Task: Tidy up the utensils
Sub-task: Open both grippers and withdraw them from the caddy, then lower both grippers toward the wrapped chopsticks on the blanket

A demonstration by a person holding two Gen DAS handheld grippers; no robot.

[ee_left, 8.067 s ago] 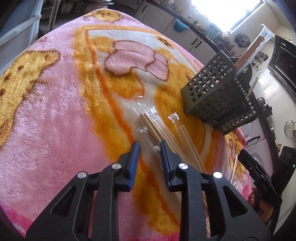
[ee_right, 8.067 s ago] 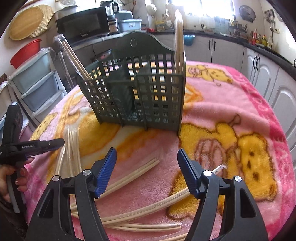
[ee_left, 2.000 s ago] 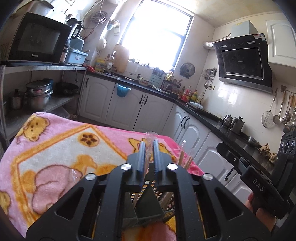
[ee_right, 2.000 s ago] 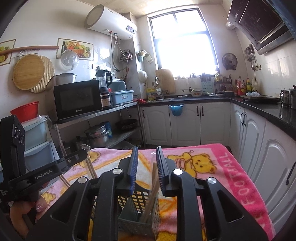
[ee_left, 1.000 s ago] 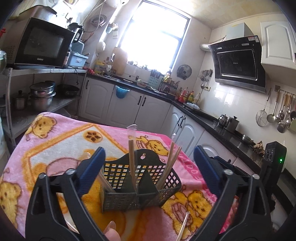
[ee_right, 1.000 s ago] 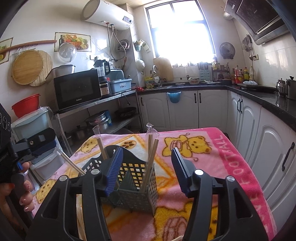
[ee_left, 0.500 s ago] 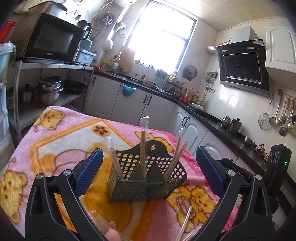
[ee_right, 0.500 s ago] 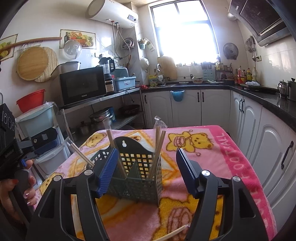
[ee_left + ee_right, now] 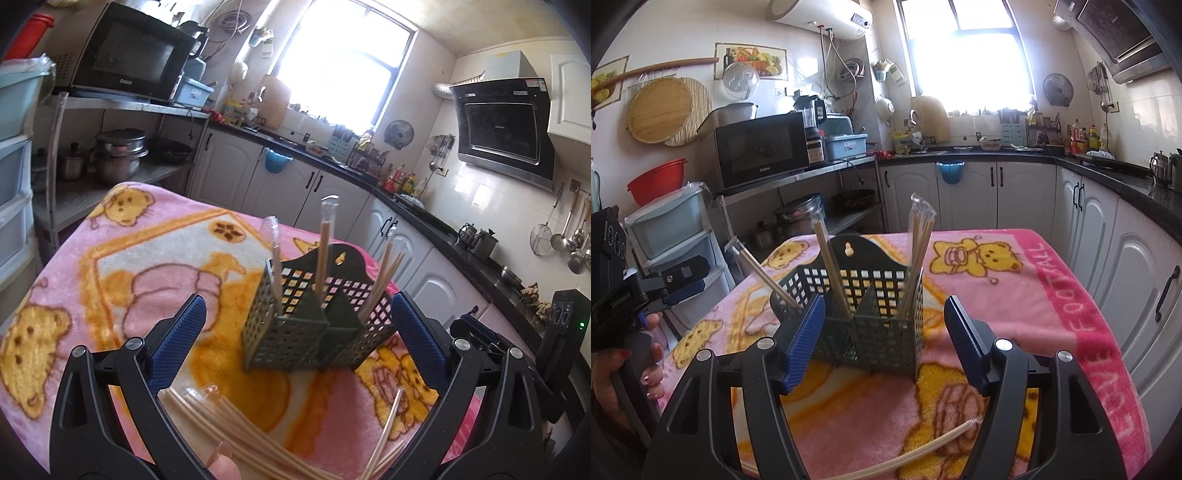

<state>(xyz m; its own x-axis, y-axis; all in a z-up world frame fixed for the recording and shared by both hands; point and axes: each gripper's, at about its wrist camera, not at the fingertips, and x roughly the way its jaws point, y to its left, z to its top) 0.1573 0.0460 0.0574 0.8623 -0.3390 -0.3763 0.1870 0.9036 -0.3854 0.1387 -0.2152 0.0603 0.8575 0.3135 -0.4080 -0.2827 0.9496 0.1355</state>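
- Two hand-held claws face a dark green utensil basket [image 9: 317, 328] standing upright on a table draped in a fluffy pink and orange blanket [image 9: 140, 258] printed with cartoon bears.
- The left gripper [image 9: 295, 339] is spread wide with nothing between its ribbed blue pads. The basket shows in the gap but sits farther off, untouched.
- The right gripper [image 9: 884, 343] is also parted and empty. Its jaws have just been opening, and only the basket beyond shows between them.
- The basket is rigid plastic with square lattice walls, inner dividers and an arched back with a hanging hole. The dividers probably keep sorted pairs apart.
- Wrapped chopsticks [image 9: 918, 254], thin pale wood in crinkly clear sleeves, stand in its compartments and lean at about 1 o'clock in the right wrist view. They tilt because the slots are wider than the sticks.
- Another pair leans out over the basket's left rim, toward 10 o'clock.
- Loose chopsticks [image 9: 258, 439] lie flat on the blanket at 6 o'clock in the left wrist view, just below the claw. They look like the next pick, so the open jaws suit a reach downward.
- A single curved stick [image 9: 923, 450] lies at 6 o'clock in the right wrist view, between that claw's arms.
- The sorting looks partly done.
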